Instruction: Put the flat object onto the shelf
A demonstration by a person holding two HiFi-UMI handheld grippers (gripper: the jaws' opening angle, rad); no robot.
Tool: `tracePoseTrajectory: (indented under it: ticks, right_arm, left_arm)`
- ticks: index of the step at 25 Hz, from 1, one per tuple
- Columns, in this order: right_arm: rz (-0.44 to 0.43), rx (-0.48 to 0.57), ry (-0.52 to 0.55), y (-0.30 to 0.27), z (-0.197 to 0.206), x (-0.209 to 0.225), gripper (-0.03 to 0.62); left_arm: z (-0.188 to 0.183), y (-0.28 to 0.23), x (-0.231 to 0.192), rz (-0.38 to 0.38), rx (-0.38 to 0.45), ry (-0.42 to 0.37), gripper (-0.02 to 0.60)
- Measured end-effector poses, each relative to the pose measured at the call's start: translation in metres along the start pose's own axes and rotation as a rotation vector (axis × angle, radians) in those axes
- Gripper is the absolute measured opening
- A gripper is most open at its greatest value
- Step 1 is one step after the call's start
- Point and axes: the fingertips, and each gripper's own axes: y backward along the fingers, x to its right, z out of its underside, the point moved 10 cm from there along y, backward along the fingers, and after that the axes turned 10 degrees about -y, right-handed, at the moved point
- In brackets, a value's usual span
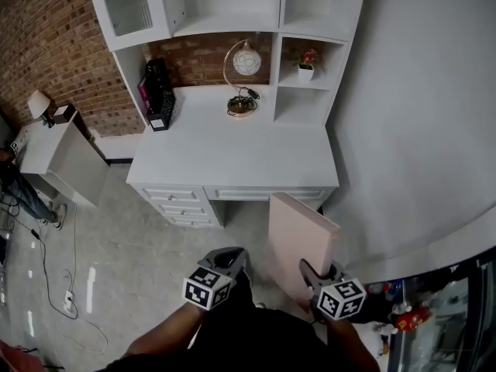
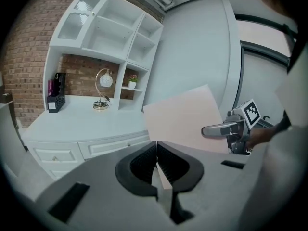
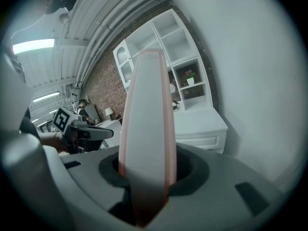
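A pale pink flat object (image 1: 301,244) stands on edge in front of the white desk, with my right gripper (image 1: 313,274) shut on its lower corner. In the right gripper view the flat object (image 3: 147,124) rises edge-on between the pads of the right gripper (image 3: 147,177). My left gripper (image 1: 231,260) hangs to its left, shut, with nothing between its fingers. The left gripper view shows the left gripper (image 2: 157,153) with its tips together, and beyond them the pink flat object (image 2: 185,119) and the right gripper (image 2: 226,129). The white shelf unit (image 1: 232,23) tops the desk.
On the desk top (image 1: 232,157) are a round lamp (image 1: 244,62) and a black holder (image 1: 159,93). A small potted plant (image 1: 306,68) sits in a right-hand cubby. A grey wall (image 1: 411,115) is at the right; a white side table (image 1: 54,157) and floor cables (image 1: 54,277) are at the left.
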Motion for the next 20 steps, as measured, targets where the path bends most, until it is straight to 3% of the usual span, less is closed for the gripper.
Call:
tracePoseTrajectory:
  ticks: [11, 20]
  right_arm:
    - [0.043, 0.006, 0.036, -0.066, -0.075, 0.031, 0.170]
    - [0.058, 0.026, 0.074, -0.150, -0.153, 0.033, 0.170]
  left_arm:
    - [-0.052, -0.066, -0.081, 0.025, 0.037, -0.031, 0.006]
    - [-0.117, -0.111, -0.176, 0.036, 0.094, -0.092, 0.005]
